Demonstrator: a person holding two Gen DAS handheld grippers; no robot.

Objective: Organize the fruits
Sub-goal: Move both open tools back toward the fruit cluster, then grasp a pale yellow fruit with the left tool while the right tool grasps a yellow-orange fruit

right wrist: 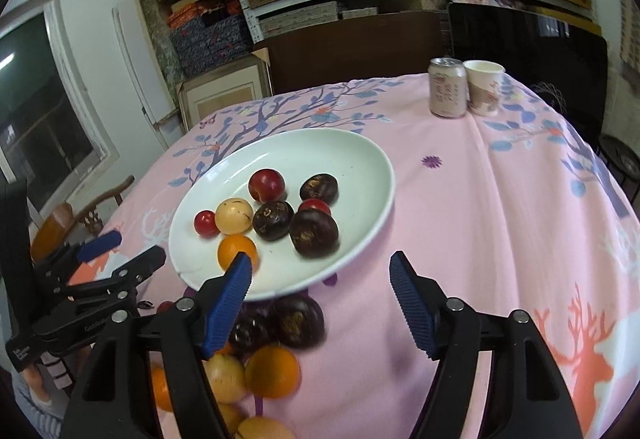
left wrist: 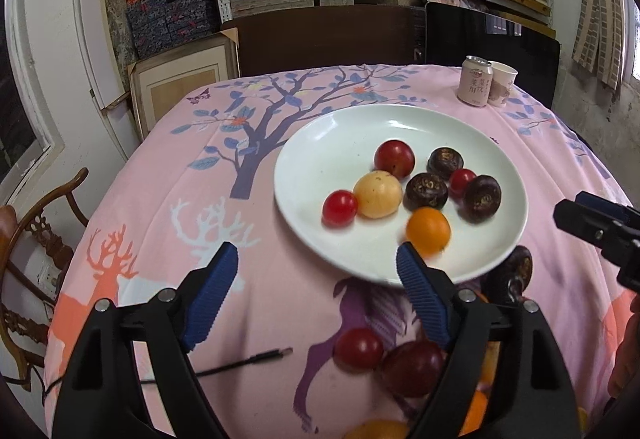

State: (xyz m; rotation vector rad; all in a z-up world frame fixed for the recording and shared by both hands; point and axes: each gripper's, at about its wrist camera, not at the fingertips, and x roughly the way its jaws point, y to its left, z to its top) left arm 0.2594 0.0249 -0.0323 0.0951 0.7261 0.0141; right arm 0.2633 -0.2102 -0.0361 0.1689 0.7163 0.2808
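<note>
A white plate [left wrist: 316,175] sits on the worktop [left wrist: 160,199], which is draped in a pink cloth printed with trees and deer. In the left wrist view the plate fills the centre right of the frame. It holds seven fruits: a red plum [left wrist: 394,159] toward the top, a pale yellow fruit [left wrist: 378,195] just beside a small red tomato [left wrist: 339,207], an orange fruit [left wrist: 428,231] near the lower rim, three dark brown water chestnuts [left wrist: 426,191], and a second small tomato [left wrist: 462,181] tucked among the chestnuts.

More fruit lies loose on the cloth below the plate: in the right wrist view, two dark chestnuts [right wrist: 296,321], an orange [right wrist: 272,371] and a pale fruit [right wrist: 224,377] cluster at lower left.

At the upper right of both frames a pink drink can [right wrist: 447,87] stands touching a paper cup [right wrist: 485,87].

The left tool [left wrist: 316,263] has its blue pads apart with nothing between them. The right tool [right wrist: 320,271] is likewise spread wide and empty, hanging over the plate's near rim.
</note>
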